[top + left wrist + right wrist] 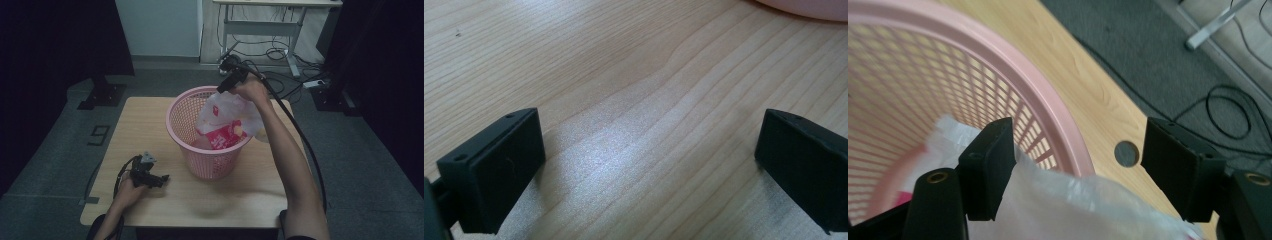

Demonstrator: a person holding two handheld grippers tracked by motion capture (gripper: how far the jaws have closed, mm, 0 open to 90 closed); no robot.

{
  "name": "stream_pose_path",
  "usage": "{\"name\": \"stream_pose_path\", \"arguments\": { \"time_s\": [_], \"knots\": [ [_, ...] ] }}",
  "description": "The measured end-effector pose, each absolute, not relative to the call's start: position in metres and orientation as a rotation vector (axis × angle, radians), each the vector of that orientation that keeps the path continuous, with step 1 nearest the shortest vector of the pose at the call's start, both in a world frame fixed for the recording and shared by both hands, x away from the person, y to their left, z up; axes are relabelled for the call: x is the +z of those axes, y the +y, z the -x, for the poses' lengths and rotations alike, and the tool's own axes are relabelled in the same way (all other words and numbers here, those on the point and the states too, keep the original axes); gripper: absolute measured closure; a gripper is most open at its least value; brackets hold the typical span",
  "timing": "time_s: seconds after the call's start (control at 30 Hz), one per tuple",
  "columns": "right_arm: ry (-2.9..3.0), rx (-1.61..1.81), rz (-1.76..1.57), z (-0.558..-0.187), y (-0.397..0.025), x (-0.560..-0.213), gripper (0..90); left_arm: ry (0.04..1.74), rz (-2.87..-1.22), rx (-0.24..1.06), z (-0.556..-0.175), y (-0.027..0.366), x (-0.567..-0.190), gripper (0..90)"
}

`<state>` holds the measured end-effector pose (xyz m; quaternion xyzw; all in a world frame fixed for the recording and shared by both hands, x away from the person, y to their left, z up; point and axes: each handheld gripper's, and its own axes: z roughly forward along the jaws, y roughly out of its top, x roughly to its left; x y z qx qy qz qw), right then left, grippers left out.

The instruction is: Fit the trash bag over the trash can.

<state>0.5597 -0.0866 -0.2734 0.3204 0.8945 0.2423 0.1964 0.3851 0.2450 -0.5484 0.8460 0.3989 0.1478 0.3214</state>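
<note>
High view alone shows bag (225, 122) print.

A lab or studio: black curtains (45, 40) flank a small tabletop (150, 125), loose cables (272, 52) cross the grey carpet (360, 150).

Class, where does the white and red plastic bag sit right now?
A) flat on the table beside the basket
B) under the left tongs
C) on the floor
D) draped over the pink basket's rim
D: the plastic bag hangs over the pink basket's rim, beside the right tongs.
</note>
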Motion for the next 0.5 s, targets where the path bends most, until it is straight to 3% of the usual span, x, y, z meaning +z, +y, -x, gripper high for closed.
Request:
{"name": "stream_pose_path", "arguments": {
  "time_s": [0.27,0.5],
  "knots": [
    [2.548,0.577,-0.957,-0.569,-0.113,-0.29,32.9,1.046,-2.224,0.387,-0.385,0.245,-0.548,0.0],
    [2.57,0.604,-1.009,-0.539,-0.156,-0.285,33.0,1.029,-2.234,0.38,-0.385,0.246,-0.548,0.0]
  ]
}}
